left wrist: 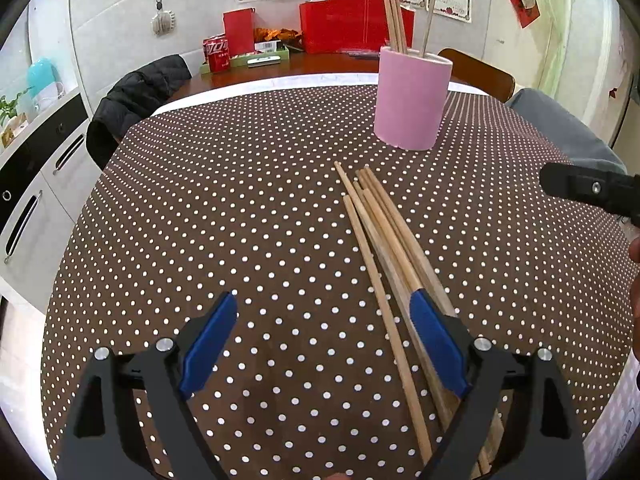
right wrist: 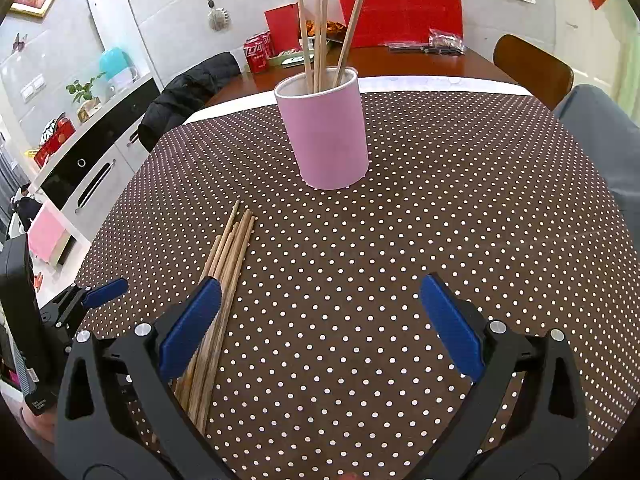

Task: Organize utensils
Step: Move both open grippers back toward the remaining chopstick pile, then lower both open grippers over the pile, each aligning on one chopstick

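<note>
Both tongs are over the surface (left wrist: 240,200), which has a brown cloth with white polka dots, and both are tilted down toward it. Left tongs (left wrist: 324,312): blue pads wide apart, nothing gripped. The loose chopsticks (left wrist: 384,232) lie flat in a bundle on the cloth, fanned slightly at the far tips; the near ends run under the right-hand pad of the left tongs, and one stick sits a bit apart on the left of the bundle, between the pads. Can't tell if that pad touches the wood or just hangs above it. Right tongs (right wrist: 320,296): also spread wide, empty, bare cloth between the pads; the same bundle passes beneath its left finger. The two tools sit side by side, each showing at the edge of the other's view. Pink cup (right wrist: 324,136) stands upright beyond the bundle's far tips, near but not touching, with four chopsticks in the cup (right wrist: 318,36) leaning against the rim. Behind the cloth edge: red bag (left wrist: 352,28), cola cans (left wrist: 216,54), a black jacket (left wrist: 136,96) draped over a chair.
</note>
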